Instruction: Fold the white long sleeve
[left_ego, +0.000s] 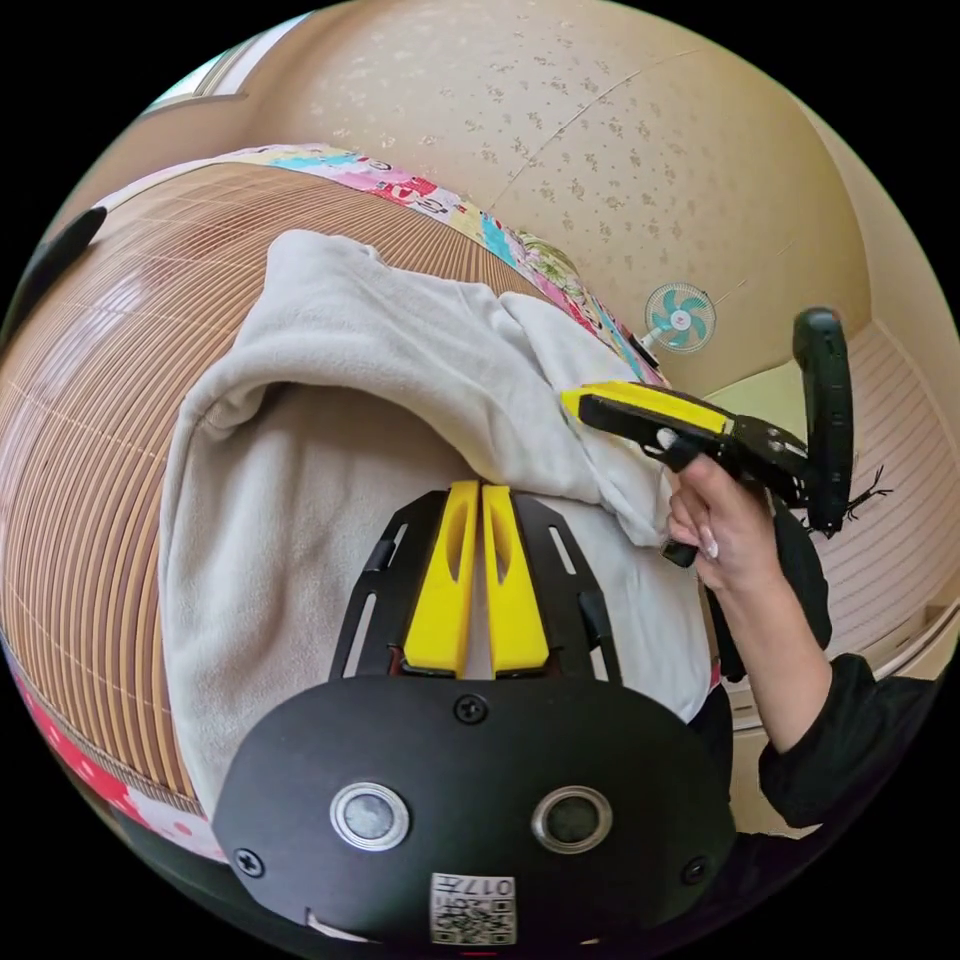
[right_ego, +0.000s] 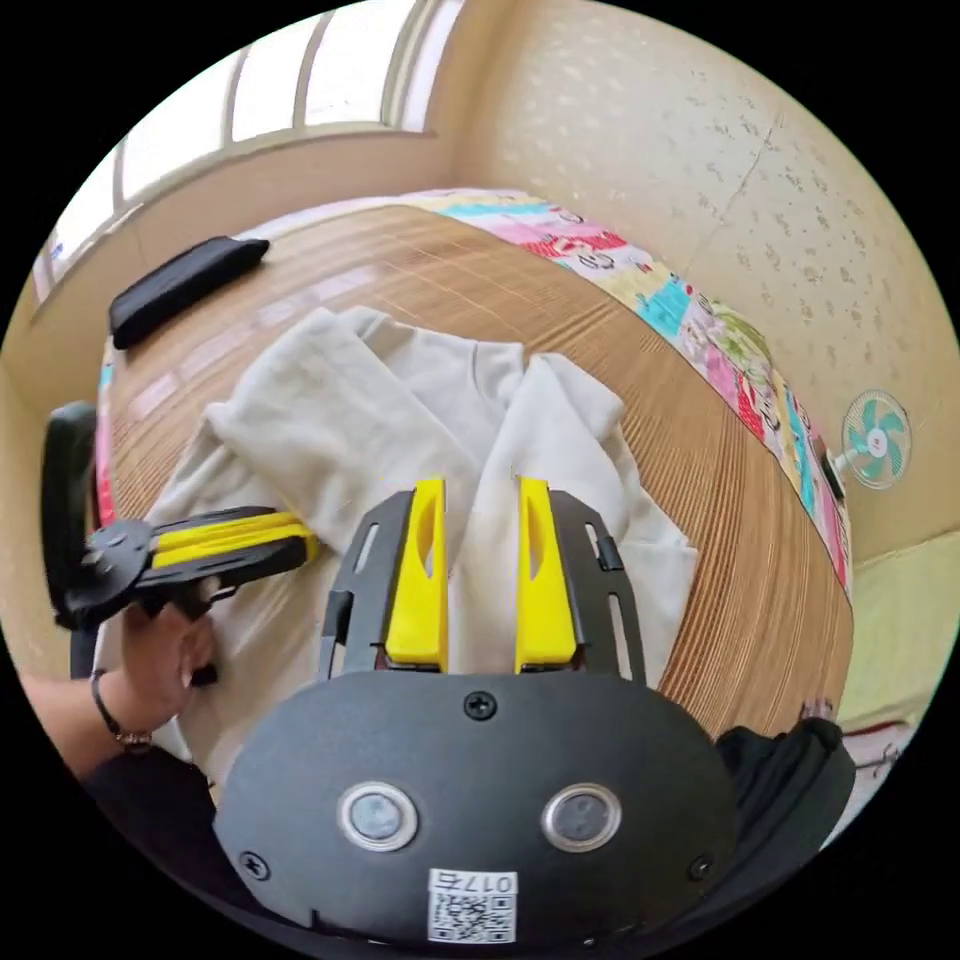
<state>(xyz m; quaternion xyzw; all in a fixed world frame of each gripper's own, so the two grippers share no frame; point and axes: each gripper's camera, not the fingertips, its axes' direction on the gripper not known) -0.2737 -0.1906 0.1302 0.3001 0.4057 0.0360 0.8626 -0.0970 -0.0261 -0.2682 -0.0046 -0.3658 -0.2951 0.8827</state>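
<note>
i hold one claw in each hand above the white long sleeve (right_ego: 400, 420), which lies on a woven bamboo mat (right_ego: 640, 400) on the bed. the garment is partly folded: in the right gripper view its two sides are turned in toward the middle, and both folded parts meet near the collar end, far from me.

my left gripper (left_ego: 478, 495) has its yellow jaws almost together, with only a thin slit between them. in the left gripper view they are over the pale cloth near the lower middle of the garment, and i cannot tell if any cloth is pinched between them. in the right gripper view the same claw (right_ego: 300, 545) comes in from the left side with its jaws closed together, lying at the edge of the folded cloth, held by my left hand (right_ego: 165, 650).

my right gripper (right_ego: 480, 500) is released, the jaws stand apart with cloth visible in the gap under them. in the left gripper view it (left_ego: 575, 402) is at the right, with its yellow tip against the fold of the sleeve part, and my right hand (left_ego: 715, 520) holds the handle.

a colourful patterned sheet (right_ego: 700, 330) borders the mat. a small fan (right_ego: 876, 438) stands near the wall, and a dark flat object (right_ego: 185, 285) lies at the far end of the mat.
</note>
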